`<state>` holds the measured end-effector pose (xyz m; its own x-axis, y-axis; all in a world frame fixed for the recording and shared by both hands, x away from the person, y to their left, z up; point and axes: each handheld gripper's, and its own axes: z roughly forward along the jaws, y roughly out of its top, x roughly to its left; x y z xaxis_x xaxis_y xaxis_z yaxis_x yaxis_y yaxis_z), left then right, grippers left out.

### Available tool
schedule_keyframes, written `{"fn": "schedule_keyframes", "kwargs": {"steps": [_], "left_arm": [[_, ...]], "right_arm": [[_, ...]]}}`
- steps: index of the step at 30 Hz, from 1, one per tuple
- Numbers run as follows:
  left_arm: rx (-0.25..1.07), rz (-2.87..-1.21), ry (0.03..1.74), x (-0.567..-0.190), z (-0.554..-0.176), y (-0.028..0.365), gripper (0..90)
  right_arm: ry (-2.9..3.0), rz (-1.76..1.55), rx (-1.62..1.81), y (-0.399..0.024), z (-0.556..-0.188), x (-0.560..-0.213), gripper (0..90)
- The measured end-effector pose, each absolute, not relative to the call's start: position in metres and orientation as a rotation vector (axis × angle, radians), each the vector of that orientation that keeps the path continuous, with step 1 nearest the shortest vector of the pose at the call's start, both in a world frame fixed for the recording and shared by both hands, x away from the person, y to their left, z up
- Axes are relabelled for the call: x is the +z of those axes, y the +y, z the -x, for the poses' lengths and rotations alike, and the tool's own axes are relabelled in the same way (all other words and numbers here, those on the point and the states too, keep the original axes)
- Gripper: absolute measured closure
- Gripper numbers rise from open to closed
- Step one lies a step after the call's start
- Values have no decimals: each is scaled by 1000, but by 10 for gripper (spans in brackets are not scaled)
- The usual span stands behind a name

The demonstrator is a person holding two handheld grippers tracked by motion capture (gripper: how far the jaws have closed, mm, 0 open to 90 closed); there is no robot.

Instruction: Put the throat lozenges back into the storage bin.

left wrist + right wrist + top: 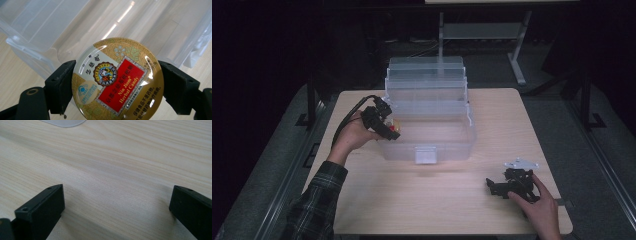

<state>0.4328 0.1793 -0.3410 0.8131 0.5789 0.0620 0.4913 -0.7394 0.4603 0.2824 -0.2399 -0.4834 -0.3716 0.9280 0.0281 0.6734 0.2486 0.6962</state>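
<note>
The left tongs (388, 126) grip a round candy tin (117, 80) edgewise just above the clear box (429, 142); the right tongs (504, 186) rest wide open, empty, well apart from the box.

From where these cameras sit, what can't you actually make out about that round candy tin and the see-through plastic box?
- Round gold-and-red candy tin: lower rim cut off by the left gripper view's bottom edge; in the high view too small to read.
- Tin's sides: covered by the left gripper.
- Clear plastic tiered box: contents unclear, walls glare.
- Right gripper: partly under the hand.
</note>
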Motion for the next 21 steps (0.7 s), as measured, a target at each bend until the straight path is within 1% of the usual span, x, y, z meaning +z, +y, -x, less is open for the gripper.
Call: {"fn": "schedule_keyframes", "kwargs": {"steps": [21], "left_arm": [[235,-2562,798,-344,-437,181,191]], "right_arm": [[2137,-1464,890,-240,-282,-483,0]]}}
